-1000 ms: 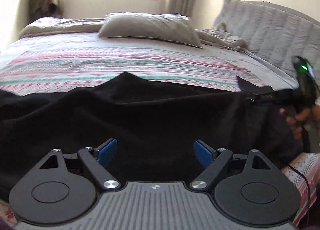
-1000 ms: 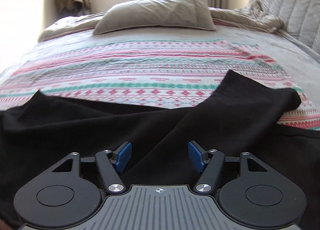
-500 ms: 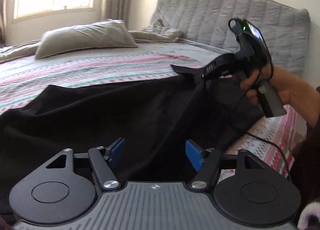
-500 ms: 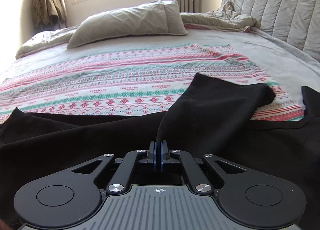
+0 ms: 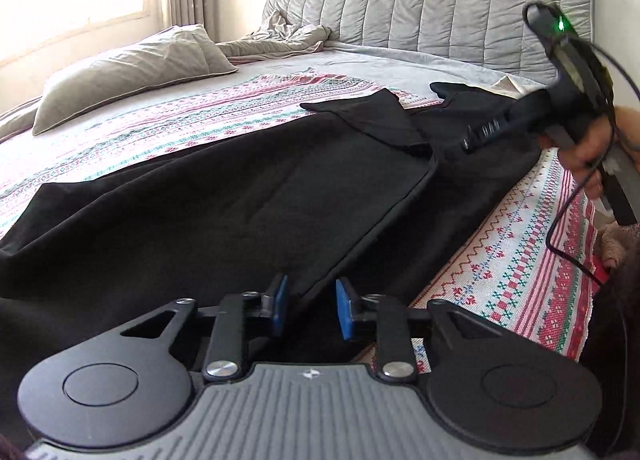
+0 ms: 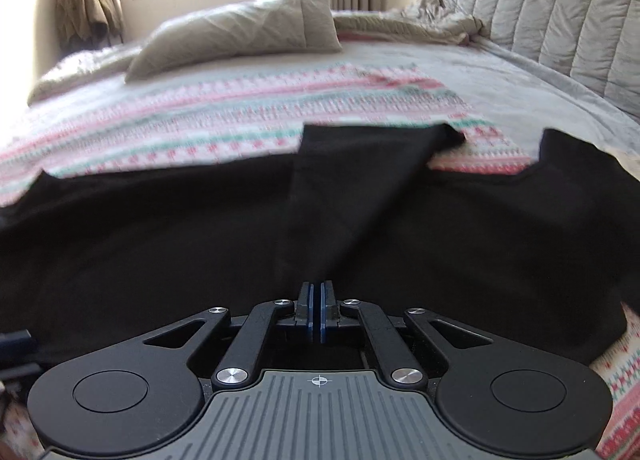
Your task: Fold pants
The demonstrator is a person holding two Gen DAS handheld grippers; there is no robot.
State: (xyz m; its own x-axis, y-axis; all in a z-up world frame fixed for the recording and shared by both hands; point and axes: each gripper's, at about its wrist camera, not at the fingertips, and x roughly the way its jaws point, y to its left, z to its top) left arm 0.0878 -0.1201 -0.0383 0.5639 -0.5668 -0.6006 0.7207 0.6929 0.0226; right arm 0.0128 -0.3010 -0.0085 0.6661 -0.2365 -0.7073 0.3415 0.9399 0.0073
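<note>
Where the bed [image 5: 400, 64] fills both views, its patterned blanket [image 5: 224, 116] carries the black pants [image 5: 224, 196], spread wide along the near edge with one hem corner flipped up toward the grey headboard [image 5: 432, 0]. A grey pillow [image 6: 240, 32] lies further back near the window. The right gripper [image 6: 319, 314], seen from the left wrist as a dark handle held in the person's hand [image 5: 588, 152], reaches in from the right, tilted down toward the cloth; its fingertips are lost against the black fabric there. From its own camera its jaws are pressed together on a raised ridge of pants. The left gripper [image 5: 310, 310] sits low over the pants' folded edge, jaws partly apart, the edge running between the blue pads [image 5: 280, 304] without being pinched. The right-wrist view is motion-blurred.
</note>
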